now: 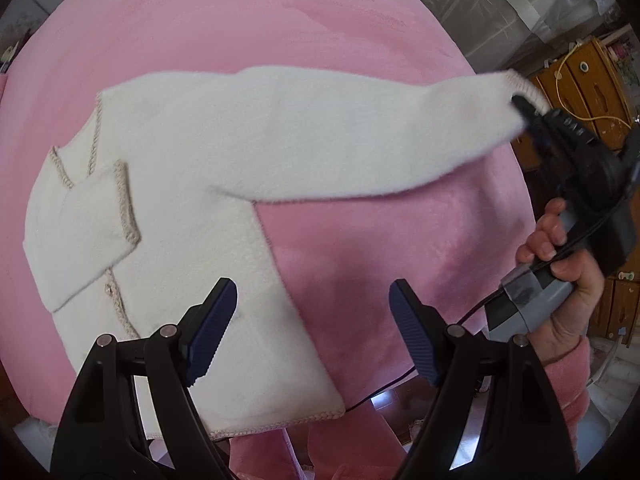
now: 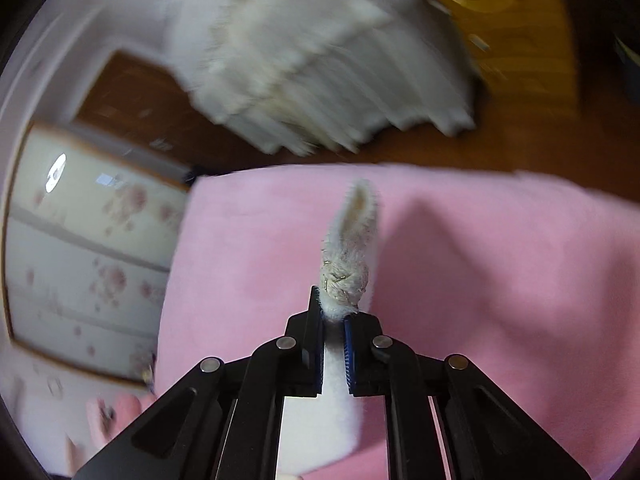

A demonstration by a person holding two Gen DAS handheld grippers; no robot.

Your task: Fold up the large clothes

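My right tongs [image 2: 334, 354] clamp the white cardigan's [image 1: 192, 168] sleeve cuff [image 2: 348, 276]; my left tongs [image 1: 310, 332] hover spread apart above the pink blanket [image 1: 280, 20].

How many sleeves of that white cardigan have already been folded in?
1. One sleeve lies folded across the cardigan front; the other sleeve stretches out, its cuff pinched by the right tongs.
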